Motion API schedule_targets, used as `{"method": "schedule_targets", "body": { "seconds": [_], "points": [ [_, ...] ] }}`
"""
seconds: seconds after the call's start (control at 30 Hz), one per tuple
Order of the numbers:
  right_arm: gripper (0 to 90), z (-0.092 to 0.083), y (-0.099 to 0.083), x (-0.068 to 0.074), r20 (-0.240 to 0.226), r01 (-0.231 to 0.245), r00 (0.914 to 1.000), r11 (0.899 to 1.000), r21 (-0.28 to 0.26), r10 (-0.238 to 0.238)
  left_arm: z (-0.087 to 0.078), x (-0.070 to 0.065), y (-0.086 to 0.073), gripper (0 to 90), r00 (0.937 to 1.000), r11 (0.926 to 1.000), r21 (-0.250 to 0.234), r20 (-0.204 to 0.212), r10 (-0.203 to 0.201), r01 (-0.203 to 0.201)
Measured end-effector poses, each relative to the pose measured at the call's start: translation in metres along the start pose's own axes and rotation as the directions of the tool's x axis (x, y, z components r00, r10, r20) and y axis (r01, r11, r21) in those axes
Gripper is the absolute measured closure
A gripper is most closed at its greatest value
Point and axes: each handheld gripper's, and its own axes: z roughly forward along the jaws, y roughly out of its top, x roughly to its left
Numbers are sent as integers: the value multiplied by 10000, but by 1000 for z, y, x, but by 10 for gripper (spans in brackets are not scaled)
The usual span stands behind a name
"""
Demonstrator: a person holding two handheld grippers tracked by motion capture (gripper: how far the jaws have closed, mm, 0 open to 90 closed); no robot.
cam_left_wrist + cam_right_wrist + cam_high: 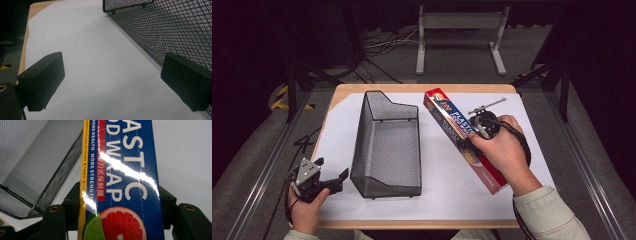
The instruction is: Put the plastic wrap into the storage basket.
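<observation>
A long blue and red plastic wrap box [451, 119] lies slantwise to the right of the black mesh basket [362, 135], its far end near the basket's back right corner. My right gripper [468, 141] is shut on the box at about mid-length, one jaw on each long side. In the right gripper view the box [125, 170] runs up between the jaws of that gripper [120, 205], with the basket [37, 157] to its left. My left gripper [332, 170] rests open at the table's front left, beside the basket's near corner. Nothing lies between the jaws of the left gripper [113, 82].
A white sheet [437, 185] covers the wooden table [362, 88]. The basket's mesh wall [175, 30] stands close on the right of the left gripper. A grey metal stand [459, 30] and cables lie on the floor beyond the table.
</observation>
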Motion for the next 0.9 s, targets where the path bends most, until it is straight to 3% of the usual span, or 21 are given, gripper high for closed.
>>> {"method": "schedule_targets", "body": {
  "seconds": [0.3, 0.9],
  "points": [
    [396, 3, 9, 24, -101, 86, 9999, 9997, -243, -89, 0, 0, 0, 61, 10000, 10000, -2, 20, -5, 5],
    [395, 14, 29, 72, -559, 610, 9966, 9981, -61, -613, 0, -1, 1, 61, 10000, 10000, -58, 53, -2, 2]
  ]
}}
